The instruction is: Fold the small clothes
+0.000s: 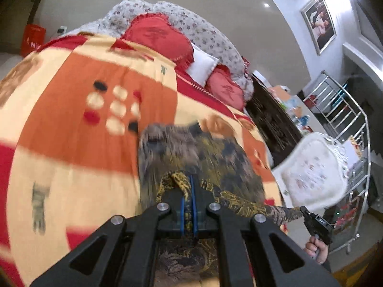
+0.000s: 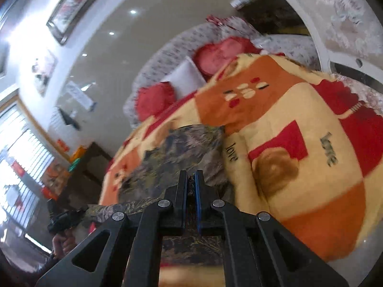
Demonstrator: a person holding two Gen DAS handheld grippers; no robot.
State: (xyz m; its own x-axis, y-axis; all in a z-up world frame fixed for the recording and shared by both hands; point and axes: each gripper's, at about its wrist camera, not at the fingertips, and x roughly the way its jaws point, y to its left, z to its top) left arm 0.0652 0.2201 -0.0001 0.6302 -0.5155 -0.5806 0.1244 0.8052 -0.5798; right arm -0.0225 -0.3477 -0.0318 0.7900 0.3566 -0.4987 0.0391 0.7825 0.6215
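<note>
The garment [image 1: 198, 157] is a thin, dark printed cloth with grey and mustard-yellow patterning, and it looks light, limp and a little slick: it drapes and bunches instead of holding any edge, so it should be taken by its corners or hem, with both holds kept level and the span between them taut, or the middle will sag and the fold will go crooked. It lies over the orange, cream and red blanket [image 1: 71, 124] on the bed, its far end resting on the blanket at about 12 o'clock in both wrist views and its near edge lifted. The left gripper [image 1: 189, 184] has its fingers closed on a gathered, yellow-patterned bit of that near edge, the cloth puckering up between the blue pads and spreading away toward 12 and 1 o'clock. From there a tight strip of fabric runs out toward 4 o'clock to the right gripper [image 2: 190, 179], seen small at the frame edge in a hand [image 1: 317, 248]. In the right wrist view its fingers are likewise pinched on a thin fold of the cloth, only a sliver showing between them, with the body of the garment lying ahead toward 11 o'clock and a stretched band leading to 8 o'clock. Red cushions [image 1: 158, 38] sit well beyond.
</note>
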